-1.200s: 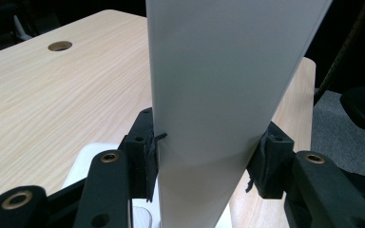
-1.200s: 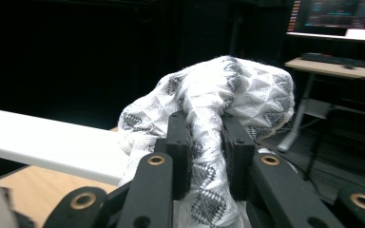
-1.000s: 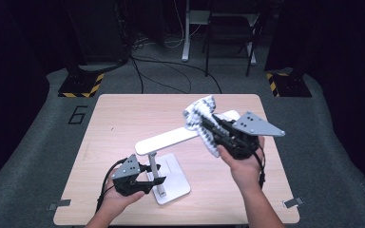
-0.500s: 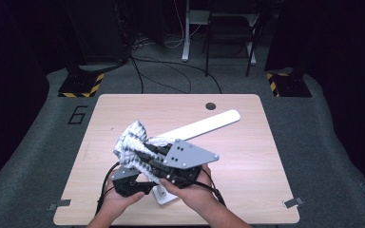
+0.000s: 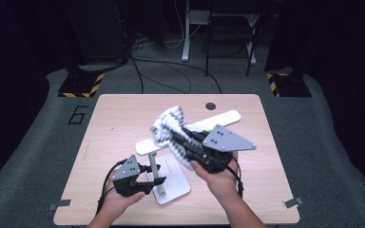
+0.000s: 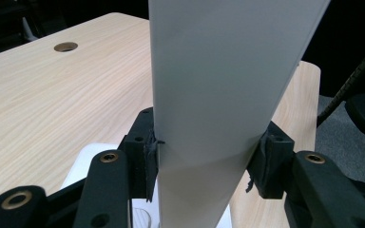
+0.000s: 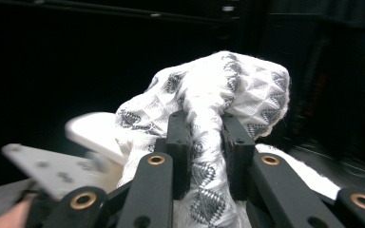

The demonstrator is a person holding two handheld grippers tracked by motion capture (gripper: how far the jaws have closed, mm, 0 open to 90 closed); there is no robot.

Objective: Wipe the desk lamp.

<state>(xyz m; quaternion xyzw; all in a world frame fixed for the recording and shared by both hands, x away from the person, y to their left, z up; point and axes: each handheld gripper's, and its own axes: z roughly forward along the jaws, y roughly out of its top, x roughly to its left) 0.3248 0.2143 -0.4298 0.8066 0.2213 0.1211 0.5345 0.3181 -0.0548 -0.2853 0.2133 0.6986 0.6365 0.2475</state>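
A person works at a pale wooden tabletop (image 5: pixel 123 118) with a hand-held gripper in each hand. The left gripper (image 5: pixel 140 181), near the left front edge in the high view, has its fingers (image 6: pixel 145 159) clamped on the upright stem of a white desk lamp (image 5: pixel 190 130); in the left gripper view both pads press against the lamp's flat white surface on either side. The lamp's square base (image 5: pixel 173 183) rests on the tabletop just right of that gripper, and its long flat head slants from the middle of the tabletop up toward the far right.

The right gripper (image 5: pixel 173 137), held in the person's right hand (image 5: pixel 223 183) near the centre, has its fingers (image 7: pixel 178 142) drawn tight together on a white cloth (image 5: pixel 168 124) with a grey diamond pattern (the right gripper view shows a twisted fold of it pinched between the two black fingers, the rest bunched above and beyond them). In the high view the cloth lies against the lamp's head, about midway along it, with the gripper's grey three-cornered plate (image 5: pixel 228 140) just to its right. A round cable hole (image 5: pixel 211 105) sits at the tabletop's far edge.
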